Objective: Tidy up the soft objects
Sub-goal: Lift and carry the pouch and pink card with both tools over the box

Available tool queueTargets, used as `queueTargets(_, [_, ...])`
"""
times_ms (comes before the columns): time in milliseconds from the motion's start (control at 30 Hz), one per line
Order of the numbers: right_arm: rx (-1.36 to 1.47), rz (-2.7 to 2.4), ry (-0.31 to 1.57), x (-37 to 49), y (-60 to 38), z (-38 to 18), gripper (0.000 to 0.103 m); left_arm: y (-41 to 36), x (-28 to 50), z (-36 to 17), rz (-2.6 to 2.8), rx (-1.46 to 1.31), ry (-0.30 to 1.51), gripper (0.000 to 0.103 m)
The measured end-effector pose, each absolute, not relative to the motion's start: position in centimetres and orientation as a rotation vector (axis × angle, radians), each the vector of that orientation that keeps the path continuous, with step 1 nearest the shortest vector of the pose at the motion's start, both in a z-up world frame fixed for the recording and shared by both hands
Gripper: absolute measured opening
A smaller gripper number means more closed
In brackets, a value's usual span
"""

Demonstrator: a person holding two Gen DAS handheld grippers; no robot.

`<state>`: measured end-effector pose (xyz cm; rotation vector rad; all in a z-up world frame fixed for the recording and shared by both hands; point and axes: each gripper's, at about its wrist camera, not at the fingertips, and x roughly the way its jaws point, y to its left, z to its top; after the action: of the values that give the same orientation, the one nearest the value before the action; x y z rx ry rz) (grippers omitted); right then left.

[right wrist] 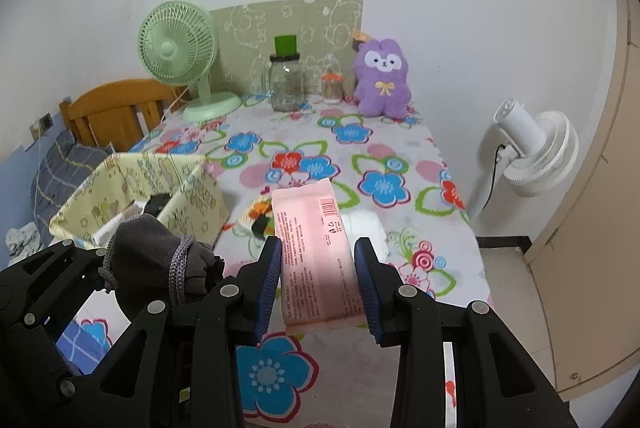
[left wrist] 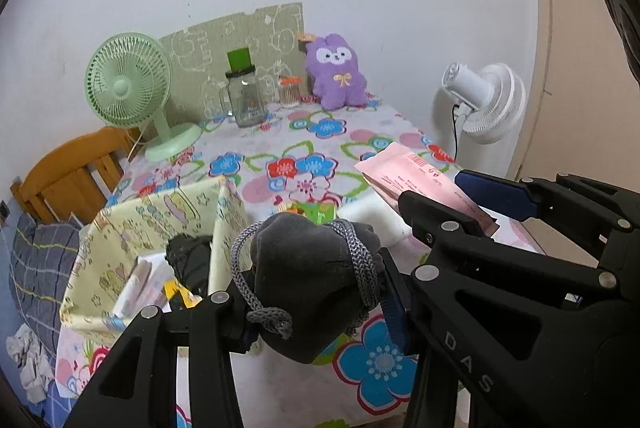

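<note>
My left gripper [left wrist: 316, 292] is shut on a dark grey drawstring pouch [left wrist: 308, 280] with a grey braided cord, held above the table's near edge, right of the yellow fabric storage box [left wrist: 160, 212]. The pouch also shows in the right wrist view [right wrist: 156, 260]. My right gripper [right wrist: 318, 268] is shut on a pink tissue pack [right wrist: 316, 260], held above the table's front; the pack also shows in the left wrist view [left wrist: 416, 176]. A purple plush toy [right wrist: 382, 84] sits upright at the table's back. The box [right wrist: 132, 188] holds dark and light items.
A floral tablecloth [right wrist: 360, 156] covers the table. At the back stand a green desk fan [right wrist: 180, 56], a glass jar [right wrist: 286, 80] and a small swab jar [right wrist: 333, 88]. A white floor fan [right wrist: 536, 152] stands right of the table. A wooden chair [right wrist: 116, 112] is left.
</note>
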<state>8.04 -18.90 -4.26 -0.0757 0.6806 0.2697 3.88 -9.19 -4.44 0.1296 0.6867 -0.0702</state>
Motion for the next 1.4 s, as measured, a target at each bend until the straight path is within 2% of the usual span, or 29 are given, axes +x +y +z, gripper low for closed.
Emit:
queueTargets(433, [-0.083,0.243,0.631,8.4,-17.0,-1.3,0.040,-7.0,4.8,-2.5,-0.093,0.132,0.661,0.051])
queueTargets(1400, [-0.135,0.407,0.644,11.6,-6.8,-1.0,0.040,2.8,7.2,-3.1,0.070,0.080,0.667,0.051])
